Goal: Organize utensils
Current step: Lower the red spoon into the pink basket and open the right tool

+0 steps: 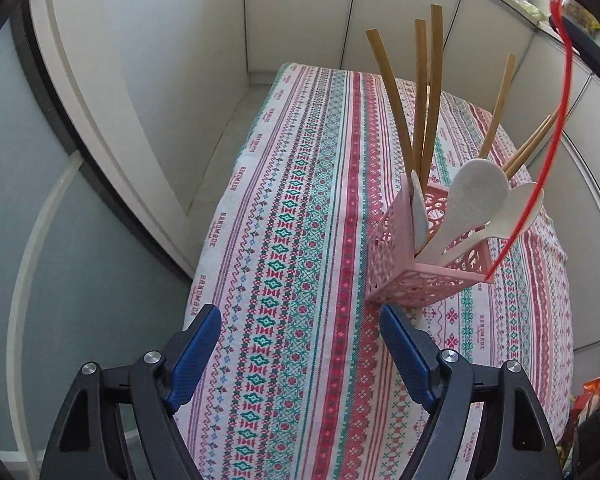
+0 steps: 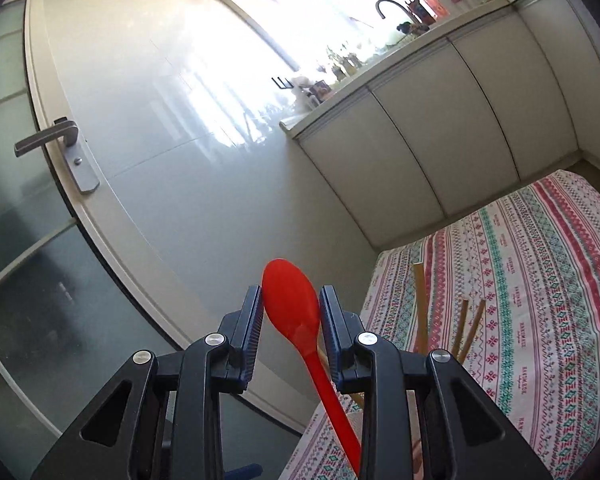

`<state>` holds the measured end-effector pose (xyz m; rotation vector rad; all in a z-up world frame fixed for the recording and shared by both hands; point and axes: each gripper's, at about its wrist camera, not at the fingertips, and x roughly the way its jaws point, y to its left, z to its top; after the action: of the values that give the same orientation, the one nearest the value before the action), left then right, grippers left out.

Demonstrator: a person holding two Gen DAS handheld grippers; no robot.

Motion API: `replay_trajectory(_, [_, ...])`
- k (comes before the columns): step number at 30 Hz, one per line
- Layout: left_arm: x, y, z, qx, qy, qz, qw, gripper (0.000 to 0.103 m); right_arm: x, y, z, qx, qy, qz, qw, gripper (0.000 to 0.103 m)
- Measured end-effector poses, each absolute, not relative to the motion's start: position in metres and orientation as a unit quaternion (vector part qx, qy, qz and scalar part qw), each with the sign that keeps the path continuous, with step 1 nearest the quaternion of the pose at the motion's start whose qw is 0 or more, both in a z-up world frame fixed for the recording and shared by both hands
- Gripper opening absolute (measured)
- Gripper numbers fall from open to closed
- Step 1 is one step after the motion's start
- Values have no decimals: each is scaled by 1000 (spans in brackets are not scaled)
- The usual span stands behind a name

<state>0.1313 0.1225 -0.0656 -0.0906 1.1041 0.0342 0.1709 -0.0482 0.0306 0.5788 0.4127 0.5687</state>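
A pink perforated holder stands on the patterned tablecloth. It holds several wooden utensils and white plastic spoons. My left gripper is open and empty, low over the cloth just in front of the holder. My right gripper is shut on the bowl of a red spoon, held above the holder. The red spoon's handle runs down to the holder's right corner in the left wrist view. Wooden handle tips show below the right gripper.
The table stands in a corner between pale cabinet doors and a glass door with a lever handle. A counter with a tap and bottles runs above the cabinets. The table's left edge drops to the floor.
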Motion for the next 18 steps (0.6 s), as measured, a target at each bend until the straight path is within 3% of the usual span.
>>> replay_trajectory(13, [134, 122, -71, -44, 533, 18, 845, 83, 181, -37, -3, 274, 184, 241, 913, 30])
replay_trajectory(18, [133, 119, -69, -49, 531, 11, 846, 83, 183, -45, -2, 282, 168, 231, 916, 14])
